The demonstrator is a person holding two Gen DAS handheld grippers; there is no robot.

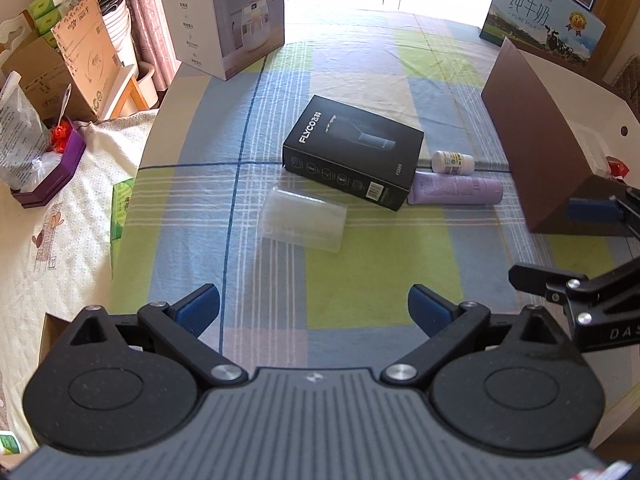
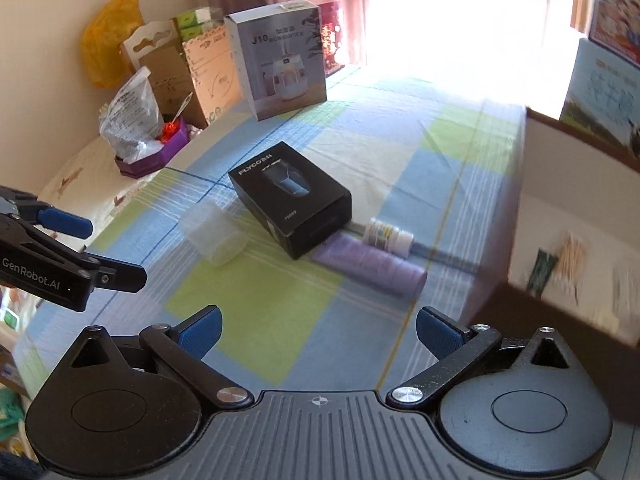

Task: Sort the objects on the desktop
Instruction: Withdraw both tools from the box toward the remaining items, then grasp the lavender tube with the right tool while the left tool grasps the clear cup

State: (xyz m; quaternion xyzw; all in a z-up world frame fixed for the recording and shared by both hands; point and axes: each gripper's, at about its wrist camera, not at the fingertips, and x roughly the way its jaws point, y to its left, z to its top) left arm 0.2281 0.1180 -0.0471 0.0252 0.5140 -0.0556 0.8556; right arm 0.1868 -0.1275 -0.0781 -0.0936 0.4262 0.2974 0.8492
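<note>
At the centre of the left wrist frame, a black FLYCO box [image 1: 353, 152] lies on the checked cloth [image 1: 360, 276], a clear plastic cup [image 1: 302, 219] toppled just below-left (a purple tube [image 1: 456, 189] and small white bottle [image 1: 453, 162] lie right). Both the left gripper [image 1: 314, 310] and right gripper [image 2: 319, 332] hover with fingers apart, empty.

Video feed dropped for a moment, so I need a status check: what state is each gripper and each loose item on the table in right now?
left gripper: open, empty, above the cloth
right gripper: open, empty
black FLYCO box: closed, lying flat
clear plastic cup: on its side, empty
purple bottle: lying down beside the box
white pill bottle: lying down, capped
brown storage box: open, already holding items
</note>
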